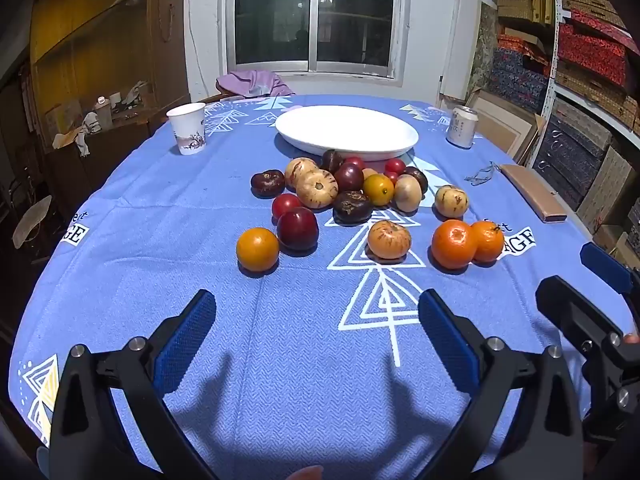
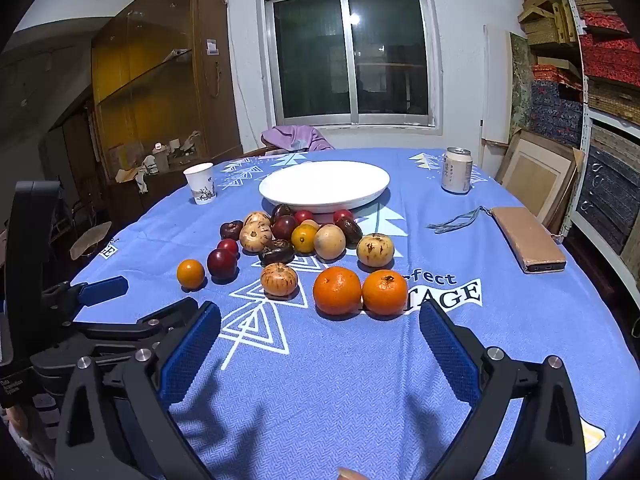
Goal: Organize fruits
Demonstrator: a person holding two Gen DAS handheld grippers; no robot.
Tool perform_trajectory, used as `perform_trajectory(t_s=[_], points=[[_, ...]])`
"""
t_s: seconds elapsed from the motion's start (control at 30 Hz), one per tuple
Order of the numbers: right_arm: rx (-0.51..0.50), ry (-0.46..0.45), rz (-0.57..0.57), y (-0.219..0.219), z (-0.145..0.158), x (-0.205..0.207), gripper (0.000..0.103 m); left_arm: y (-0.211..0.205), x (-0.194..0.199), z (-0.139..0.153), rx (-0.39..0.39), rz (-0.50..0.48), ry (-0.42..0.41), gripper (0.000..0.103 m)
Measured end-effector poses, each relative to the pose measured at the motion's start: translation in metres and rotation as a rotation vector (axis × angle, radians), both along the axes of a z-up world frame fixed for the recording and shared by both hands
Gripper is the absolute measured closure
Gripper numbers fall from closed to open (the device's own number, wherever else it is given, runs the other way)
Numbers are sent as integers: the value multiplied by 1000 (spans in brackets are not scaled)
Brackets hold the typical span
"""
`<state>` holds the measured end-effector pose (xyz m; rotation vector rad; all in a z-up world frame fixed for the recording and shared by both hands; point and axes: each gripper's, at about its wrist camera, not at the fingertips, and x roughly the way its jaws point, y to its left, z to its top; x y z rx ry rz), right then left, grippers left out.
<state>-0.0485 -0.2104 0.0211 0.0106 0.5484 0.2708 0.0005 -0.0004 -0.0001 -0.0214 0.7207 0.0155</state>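
a: where does the fruit lie from the two grippers?

b: ahead of both, toward the far edge of the table point(image 1: 120, 280); the heap point(image 1: 352, 188) sits just before the white plate point(image 1: 346, 128), and a looser row lies nearer the near edge; the plate is bare, so nothing is sorted yet, i'd judge.

a: and the jaws?

b: the left gripper point(image 1: 316, 320) stands wide apart with only cloth between its pads; the right gripper point(image 2: 320, 332) is spread the same, holding nothing.

a: which hand is nearer what?

b: the two tangerines point(image 2: 360, 290) touch each other and lie right in front of the right gripper, close to its fingertips; in the left wrist view they sit off to the right; the small orange point(image 1: 257, 249) and the dark red plum point(image 1: 297, 228) beside it lie ahead and slightly left of the left gripper.

a: any long axis to mind?

b: no; the fruit is round, so the approach angle matters little; i'd guess the right hand takes a tangerine, though its neighbour, touching it, may get nudged.
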Motion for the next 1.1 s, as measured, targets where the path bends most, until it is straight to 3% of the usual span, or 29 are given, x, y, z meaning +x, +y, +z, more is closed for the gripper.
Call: perform_trajectory(t_s=[1.1], points=[[5,7,1,2,-1,1,3,0,-1,-3,-18,-12,-1,4]])
